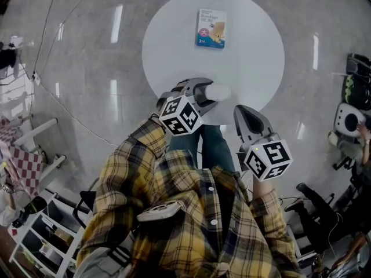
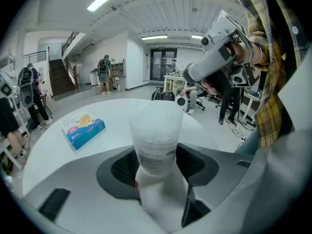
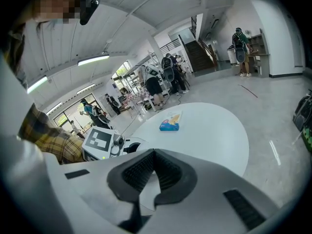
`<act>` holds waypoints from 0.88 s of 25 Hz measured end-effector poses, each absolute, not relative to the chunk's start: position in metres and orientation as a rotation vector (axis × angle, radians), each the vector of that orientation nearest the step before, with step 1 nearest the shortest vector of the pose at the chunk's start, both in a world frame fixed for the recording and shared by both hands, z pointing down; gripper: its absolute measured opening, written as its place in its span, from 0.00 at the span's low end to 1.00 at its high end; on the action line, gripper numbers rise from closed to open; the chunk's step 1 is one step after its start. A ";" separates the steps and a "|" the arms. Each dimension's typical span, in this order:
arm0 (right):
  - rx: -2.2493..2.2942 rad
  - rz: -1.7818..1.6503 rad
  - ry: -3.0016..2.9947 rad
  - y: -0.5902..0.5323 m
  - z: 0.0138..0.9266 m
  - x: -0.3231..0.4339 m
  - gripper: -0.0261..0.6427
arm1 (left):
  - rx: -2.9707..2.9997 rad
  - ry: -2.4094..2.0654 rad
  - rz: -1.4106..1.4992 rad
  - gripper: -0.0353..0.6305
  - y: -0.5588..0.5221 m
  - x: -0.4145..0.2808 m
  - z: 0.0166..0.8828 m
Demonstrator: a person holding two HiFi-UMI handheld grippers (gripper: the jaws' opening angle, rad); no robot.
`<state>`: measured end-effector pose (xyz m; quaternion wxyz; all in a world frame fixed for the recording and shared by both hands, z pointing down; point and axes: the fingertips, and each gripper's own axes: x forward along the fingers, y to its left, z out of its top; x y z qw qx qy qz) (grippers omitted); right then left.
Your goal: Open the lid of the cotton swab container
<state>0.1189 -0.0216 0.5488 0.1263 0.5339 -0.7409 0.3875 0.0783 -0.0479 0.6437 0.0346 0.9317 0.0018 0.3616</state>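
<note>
The cotton swab container is a translucent white cylinder with a printed label, its lid end pointing away from the camera. My left gripper is shut on its lower part, the dark pads pressing on both sides. In the head view the container sticks out of the left gripper over the near edge of the round white table. My right gripper hangs to the right of it, off the table's near edge, shut and empty; its pads meet with nothing between them.
A blue flat box lies on the far part of the table, also seen as the blue box in the left gripper view. Grey polished floor surrounds the table. Chairs and gear stand at the right, a rack at the lower left.
</note>
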 end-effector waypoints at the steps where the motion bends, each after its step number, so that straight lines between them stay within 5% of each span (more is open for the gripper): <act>1: 1.552 1.127 -2.159 -0.022 0.547 0.118 0.06 | 2.863 -0.001 1.106 0.42 -0.048 0.078 0.642; 22: 1.489 0.958 -2.316 -0.036 0.469 0.101 0.06 | 2.825 -0.246 1.010 0.42 -0.044 0.054 0.549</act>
